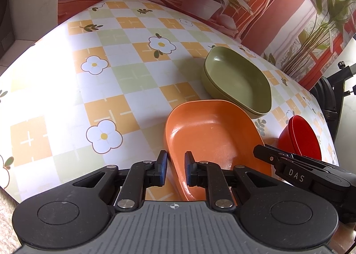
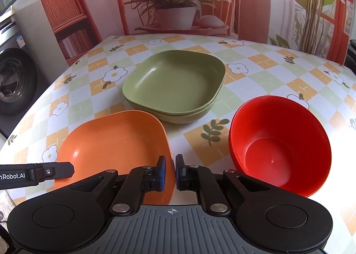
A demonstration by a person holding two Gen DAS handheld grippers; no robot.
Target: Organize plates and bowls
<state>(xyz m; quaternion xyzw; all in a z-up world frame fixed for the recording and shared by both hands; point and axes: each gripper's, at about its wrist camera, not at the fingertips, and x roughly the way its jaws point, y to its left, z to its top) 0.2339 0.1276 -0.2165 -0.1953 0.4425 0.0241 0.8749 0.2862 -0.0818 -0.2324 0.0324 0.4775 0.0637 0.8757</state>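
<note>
Your right gripper [image 1: 296, 171] carries white letters reading "DAS" on its side, seen from the left wrist; your left gripper [image 2: 44, 172] shows "nRobot.AI" from the right wrist — the start of that word is cut off by the frame edge.

Your left gripper's fingers stand a little apart astride the near left rim of the orange plate [image 1: 209, 133], one finger outside the rim and one over the inside; whether the pads touch it you cannot tell. Your right gripper's fingers sit close together with a narrow gap, the orange plate's near right edge between them; contact is again unclear.

The stacked green plates [image 2: 175, 82] lie just beyond the orange plate on the checked floral tablecloth [image 2: 267, 69]; the red bowls [image 2: 282, 142], nested, sit just right of your right gripper.
</note>
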